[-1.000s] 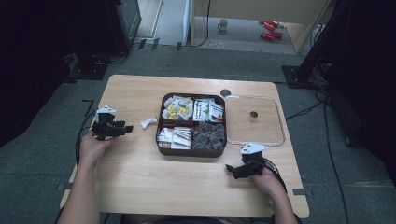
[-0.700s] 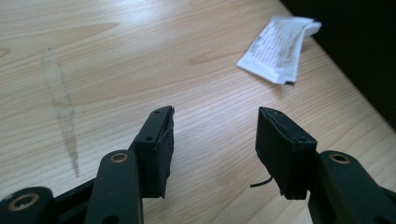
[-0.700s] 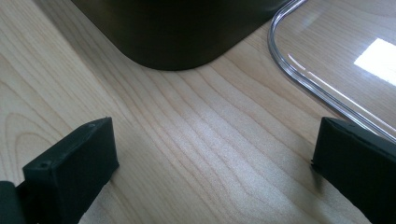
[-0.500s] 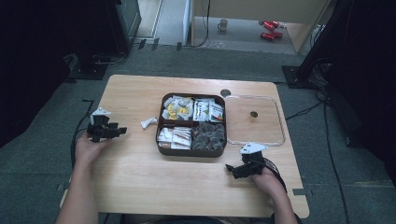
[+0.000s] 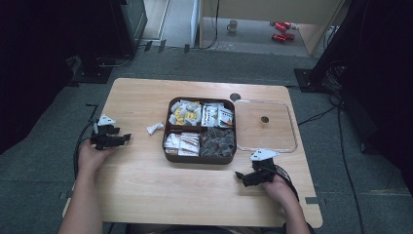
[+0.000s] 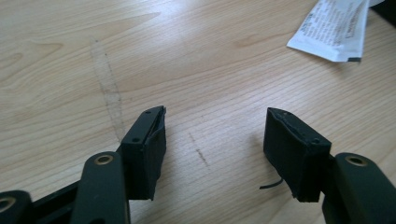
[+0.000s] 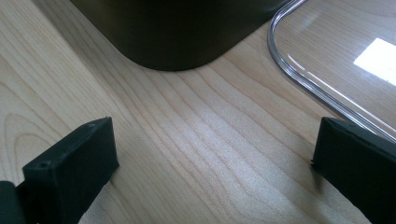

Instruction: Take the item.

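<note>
The left gripper [image 6: 215,140] has its jaws spread wide over bare desk [image 6: 140,60], gripping nothing; a white packet [image 6: 331,29] lies ahead and right of them. The right gripper [image 7: 210,163] is likewise wide open and empty, with the tray [image 7: 177,28] corner just ahead and the clear lid [image 7: 336,60] beside its right jaw.

The left gripper [image 6: 212,140] is held low over the wooden table [image 6: 93,70], its two black jaws spread wide with bare wood seen between them. A white printed packet [image 6: 331,30] is seen lying flat at the far right, well apart from the jaws.
</note>
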The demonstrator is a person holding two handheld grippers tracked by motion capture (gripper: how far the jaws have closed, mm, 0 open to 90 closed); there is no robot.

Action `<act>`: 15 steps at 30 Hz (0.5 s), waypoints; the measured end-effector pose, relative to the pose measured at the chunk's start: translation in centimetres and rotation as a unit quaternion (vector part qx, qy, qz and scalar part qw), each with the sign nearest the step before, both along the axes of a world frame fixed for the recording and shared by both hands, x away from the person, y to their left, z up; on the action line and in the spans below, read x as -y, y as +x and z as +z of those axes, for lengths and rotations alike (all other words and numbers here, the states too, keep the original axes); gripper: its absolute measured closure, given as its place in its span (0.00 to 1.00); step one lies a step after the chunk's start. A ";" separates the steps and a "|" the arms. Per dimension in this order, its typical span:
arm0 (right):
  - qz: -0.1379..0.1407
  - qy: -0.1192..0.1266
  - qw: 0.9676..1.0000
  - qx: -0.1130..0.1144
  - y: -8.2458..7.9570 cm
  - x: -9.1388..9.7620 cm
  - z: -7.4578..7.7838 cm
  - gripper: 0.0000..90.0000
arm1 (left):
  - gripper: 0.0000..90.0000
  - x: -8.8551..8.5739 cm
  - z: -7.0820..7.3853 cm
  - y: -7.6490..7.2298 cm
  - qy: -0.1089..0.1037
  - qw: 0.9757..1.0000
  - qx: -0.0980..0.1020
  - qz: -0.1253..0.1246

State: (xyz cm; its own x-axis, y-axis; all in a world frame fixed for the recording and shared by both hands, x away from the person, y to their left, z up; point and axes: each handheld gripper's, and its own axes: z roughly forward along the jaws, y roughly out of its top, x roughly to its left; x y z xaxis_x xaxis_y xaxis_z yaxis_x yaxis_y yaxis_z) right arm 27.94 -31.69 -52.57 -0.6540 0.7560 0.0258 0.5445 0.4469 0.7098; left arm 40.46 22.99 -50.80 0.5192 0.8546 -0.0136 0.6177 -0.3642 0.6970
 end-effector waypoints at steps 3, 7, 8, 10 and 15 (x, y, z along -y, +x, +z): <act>0.000 0.000 1.000 0.000 0.0 0.0 0.0 0.00 | 0.39 0.0 -0.1 0.0 0.002 1.000 0.004 0.004; 0.000 0.000 1.000 0.000 0.0 0.0 0.0 0.00 | 0.37 -0.1 -0.4 -0.2 -0.005 1.000 0.016 0.007; 0.000 0.000 1.000 0.000 0.0 0.0 0.0 0.00 | 0.36 -0.1 -0.4 -0.2 -0.005 1.000 0.017 0.007; 0.000 0.000 1.000 0.000 0.0 0.0 0.0 0.00 | 0.36 -0.1 -0.5 -0.2 -0.006 1.000 0.018 0.008; 0.000 0.000 1.000 0.000 0.0 0.0 0.0 0.00 | 0.29 0.1 -0.8 -0.5 -0.012 0.999 0.031 0.023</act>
State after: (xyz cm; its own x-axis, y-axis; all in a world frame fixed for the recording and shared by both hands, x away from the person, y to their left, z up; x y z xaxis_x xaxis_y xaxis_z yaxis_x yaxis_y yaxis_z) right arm 27.94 -31.69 -52.57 -0.6540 0.7560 0.0258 0.5444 0.4468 0.7099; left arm 39.93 22.84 -51.63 0.4804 0.8770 -0.0039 0.5886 -0.3191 0.7428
